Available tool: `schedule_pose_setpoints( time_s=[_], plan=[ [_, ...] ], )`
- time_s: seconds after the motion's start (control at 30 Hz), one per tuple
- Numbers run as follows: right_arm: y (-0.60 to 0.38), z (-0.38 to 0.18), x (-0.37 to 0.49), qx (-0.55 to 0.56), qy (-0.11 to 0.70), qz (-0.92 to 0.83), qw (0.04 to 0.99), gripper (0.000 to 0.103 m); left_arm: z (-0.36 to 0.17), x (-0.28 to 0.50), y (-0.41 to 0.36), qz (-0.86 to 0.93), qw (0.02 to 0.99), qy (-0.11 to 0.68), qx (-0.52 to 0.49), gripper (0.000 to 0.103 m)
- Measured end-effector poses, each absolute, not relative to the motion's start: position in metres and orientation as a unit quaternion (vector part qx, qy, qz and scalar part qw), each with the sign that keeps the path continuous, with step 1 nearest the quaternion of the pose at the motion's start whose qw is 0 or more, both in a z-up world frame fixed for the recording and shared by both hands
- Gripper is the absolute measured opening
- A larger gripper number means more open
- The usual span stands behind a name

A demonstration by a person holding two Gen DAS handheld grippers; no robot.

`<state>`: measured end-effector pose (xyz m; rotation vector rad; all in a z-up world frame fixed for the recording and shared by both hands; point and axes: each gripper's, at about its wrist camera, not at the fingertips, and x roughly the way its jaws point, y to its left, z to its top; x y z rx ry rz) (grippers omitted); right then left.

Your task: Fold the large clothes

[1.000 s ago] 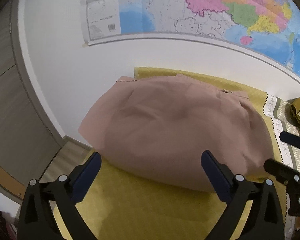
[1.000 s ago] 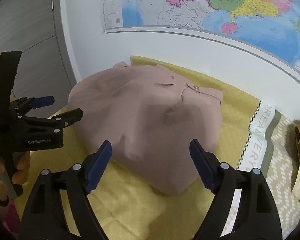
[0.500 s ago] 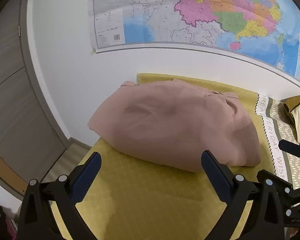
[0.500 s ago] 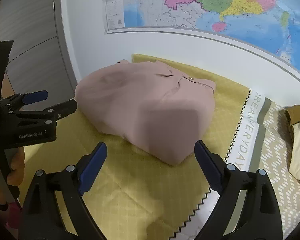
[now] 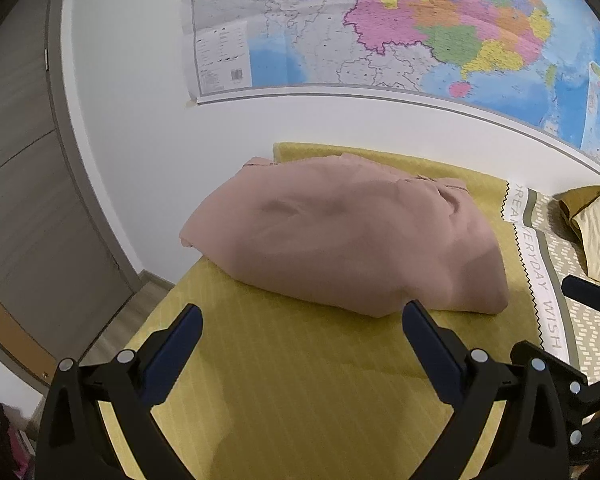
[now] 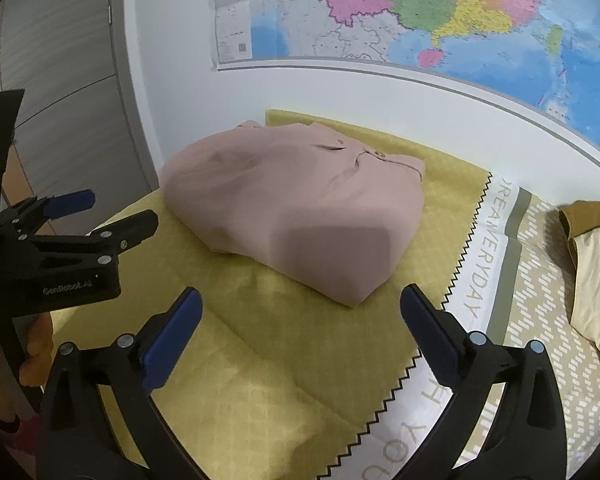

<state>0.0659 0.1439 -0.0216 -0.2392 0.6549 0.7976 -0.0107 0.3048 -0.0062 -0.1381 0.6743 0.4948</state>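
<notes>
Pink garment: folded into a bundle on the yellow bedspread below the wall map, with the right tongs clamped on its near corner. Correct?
Not quite. The right tongs are open and short of the pink garment, gripping nothing, as the right wrist view shows. The rest holds.

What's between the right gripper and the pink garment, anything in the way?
Nothing visible. The right gripper is open and empty, its jaws just widened, and only bare yellow bedspread lies between it and the folded pink garment. The left gripper sits off to the side, clear of that path.
</notes>
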Motion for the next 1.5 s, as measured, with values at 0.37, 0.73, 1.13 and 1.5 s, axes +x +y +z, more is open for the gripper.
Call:
schedule_pose_setpoints(
  time_s=[0.37,0.73,1.13,1.5],
  plan=[
    [0.136,-0.016,0.058,-0.108,0.303,0.380,0.867,0.098,-0.009,-0.020,0.296,0.240,0.909,0.332,-0.074,0.097],
    [0.130,-0.017,0.052,-0.107,0.306,0.381,0.866,0.098,-0.002,-0.023,0.286,0.236,0.914,0.322,-0.064,0.097],
    [0.125,-0.016,0.050,-0.098,0.308,0.380,0.867,0.098,-0.001,-0.025,0.285,0.234,0.916,0.319,-0.068,0.097],
    [0.122,-0.018,0.050,-0.094,0.311,0.377,0.867,0.098,0.000,-0.025,0.284,0.233,0.916,0.320,-0.072,0.097]
  ],
)
